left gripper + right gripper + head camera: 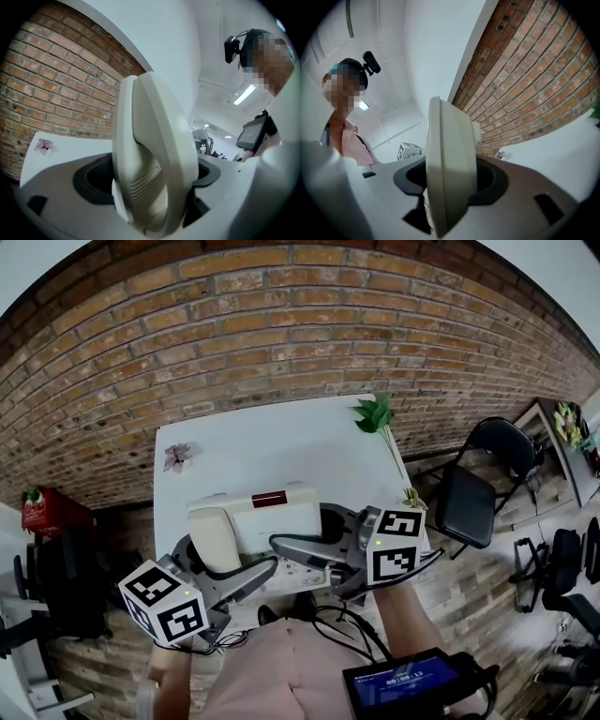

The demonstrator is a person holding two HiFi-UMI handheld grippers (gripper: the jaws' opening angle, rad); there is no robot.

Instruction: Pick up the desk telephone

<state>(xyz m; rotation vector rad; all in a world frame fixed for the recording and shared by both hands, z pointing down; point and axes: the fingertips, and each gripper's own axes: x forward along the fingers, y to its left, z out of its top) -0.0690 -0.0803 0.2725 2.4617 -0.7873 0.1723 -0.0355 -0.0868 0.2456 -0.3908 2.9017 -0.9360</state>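
Note:
A cream desk telephone (267,519) with a dark red display strip hangs over the near part of the white table (281,442), gripped from both sides. My left gripper (217,563) is shut on its left end, where the handset (214,538) lies. My right gripper (309,540) is shut on its right side. In the left gripper view the ribbed handset end (150,154) fills the gap of the left gripper (150,190). In the right gripper view the phone's edge (447,159) stands between the jaws of the right gripper (450,187). Whether the phone touches the table I cannot tell.
A pink flower (176,457) lies at the table's left edge and a green sprig (375,414) at its far right corner. A brick wall (300,324) backs the table. A black folding chair (483,484) stands to the right, and a red box (52,512) to the left.

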